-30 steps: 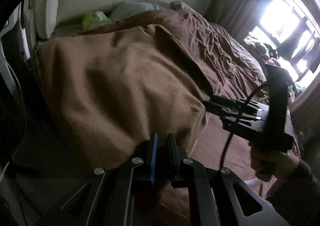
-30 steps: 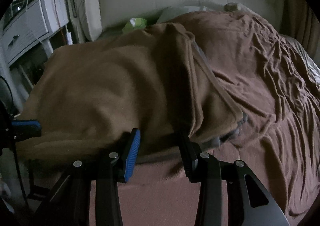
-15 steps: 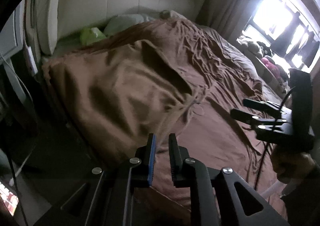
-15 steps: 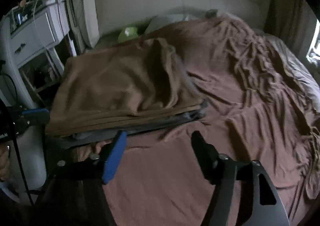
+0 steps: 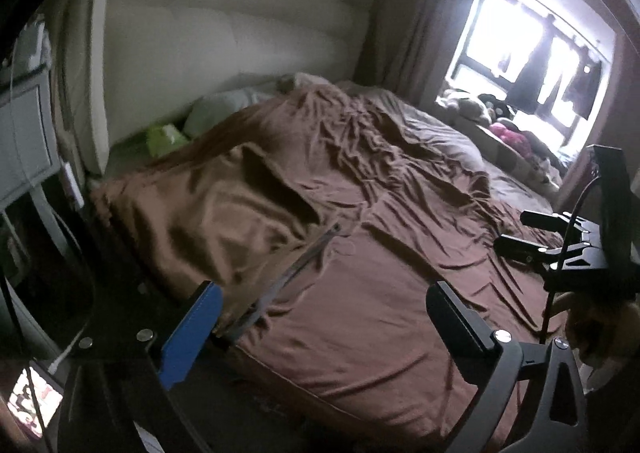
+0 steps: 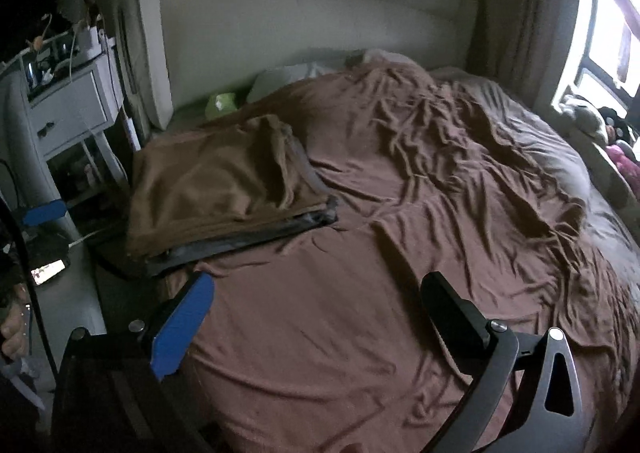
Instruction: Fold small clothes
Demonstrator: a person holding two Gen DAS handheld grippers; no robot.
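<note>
A folded tan-brown garment (image 6: 216,189) with a grey zip edge lies on the left part of the bed, also in the left wrist view (image 5: 208,221). My left gripper (image 5: 320,317) is open and empty, held back above the bed's near edge, apart from the garment. My right gripper (image 6: 316,313) is open and empty over the brown sheet, to the right of and nearer than the garment. It also shows at the right of the left wrist view (image 5: 516,231).
The bed's rumpled brown sheet (image 6: 440,193) fills the middle. A white nightstand (image 6: 68,113) stands at the left. A padded headboard (image 6: 312,13), a pillow (image 6: 288,81) and a green object (image 6: 220,105) are at the back. A bright window (image 5: 532,49) is at the right.
My left gripper went from shut to open and let the garment go. Both grippers pulled back from the garment, which now lies folded on the bed.
</note>
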